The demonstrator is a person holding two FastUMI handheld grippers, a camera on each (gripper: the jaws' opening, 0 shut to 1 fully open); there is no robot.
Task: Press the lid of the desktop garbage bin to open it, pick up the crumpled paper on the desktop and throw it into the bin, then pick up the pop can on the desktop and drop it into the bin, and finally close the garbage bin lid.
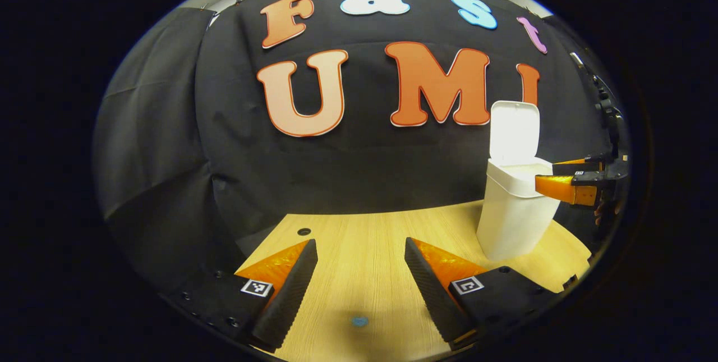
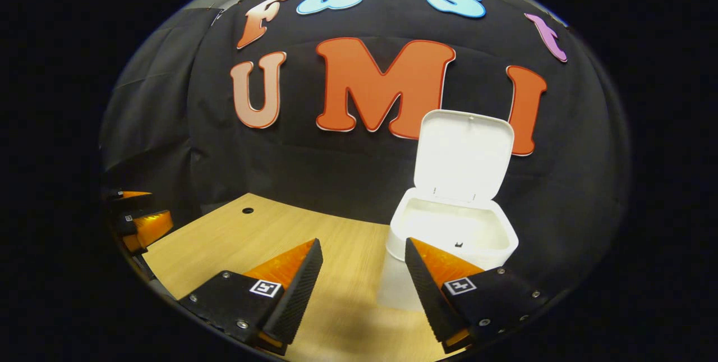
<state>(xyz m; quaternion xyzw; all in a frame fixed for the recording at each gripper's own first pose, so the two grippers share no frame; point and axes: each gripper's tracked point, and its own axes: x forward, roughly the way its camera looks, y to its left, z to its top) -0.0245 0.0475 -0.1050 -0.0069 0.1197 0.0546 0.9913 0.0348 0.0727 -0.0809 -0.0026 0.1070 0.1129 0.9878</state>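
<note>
The white desktop bin (image 1: pixel 513 210) stands at the right of the wooden table, its lid (image 1: pixel 514 129) raised upright. In the right gripper view the bin (image 2: pixel 451 230) is just ahead and slightly right, with its lid (image 2: pixel 464 154) swung back and the inside looking white and bare. My right gripper (image 2: pixel 363 247) is open, with nothing between its fingers, held just in front of and above the bin's mouth. My left gripper (image 1: pixel 360 247) is open over the bare tabletop, well left of the bin. The right gripper (image 1: pixel 566 179) also appears at the bin's rim in the left gripper view.
The wooden table (image 1: pixel 364 238) has a small round hole (image 1: pixel 304 232) near its far left corner and a small blue dot (image 1: pixel 359 321) near my left gripper. The black cloth wall hangs close behind the table. The left gripper (image 2: pixel 137 219) sits at the far left in the right gripper view.
</note>
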